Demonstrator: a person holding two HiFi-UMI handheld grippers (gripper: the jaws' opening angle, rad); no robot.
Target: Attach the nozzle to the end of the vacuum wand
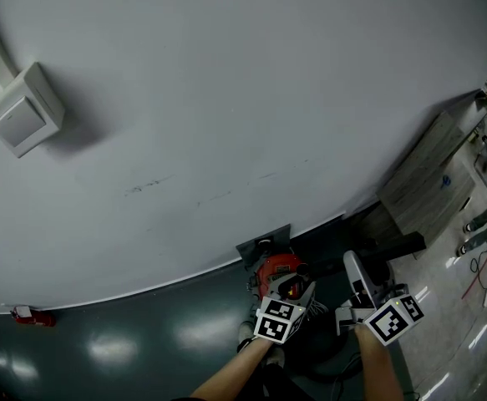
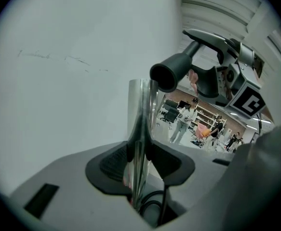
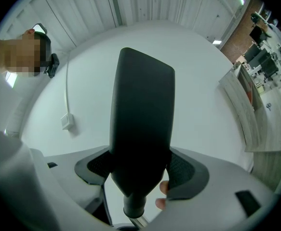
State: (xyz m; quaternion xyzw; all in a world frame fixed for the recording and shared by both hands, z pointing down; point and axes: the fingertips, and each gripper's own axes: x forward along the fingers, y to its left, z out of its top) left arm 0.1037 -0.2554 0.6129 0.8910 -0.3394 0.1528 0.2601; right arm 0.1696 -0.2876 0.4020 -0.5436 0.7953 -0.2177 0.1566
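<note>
In the left gripper view the chrome vacuum wand (image 2: pixel 141 124) stands upright, and my left gripper (image 2: pixel 140 163) is shut on it. The black nozzle (image 2: pixel 176 65) hangs to its upper right, round socket close beside the wand's top end. I cannot tell whether they touch. My right gripper (image 2: pixel 217 61) holds it there. In the right gripper view the flat nozzle (image 3: pixel 141 124) points wide end up, with the right gripper (image 3: pixel 140 171) shut on its lower part. A bit of chrome wand (image 3: pixel 139 222) shows just under its neck. In the head view both grippers, left (image 1: pixel 297 297) and right (image 1: pixel 358 301), sit low above the red vacuum body (image 1: pixel 276 272).
A pale wall fills most of the head view, with a switch box (image 1: pixel 23 109) at upper left. A wooden cabinet (image 1: pixel 431 178) stands at right. A small red object (image 1: pixel 32 315) lies on the dark floor (image 1: pixel 143 332). People (image 2: pixel 181 121) stand far off in the left gripper view.
</note>
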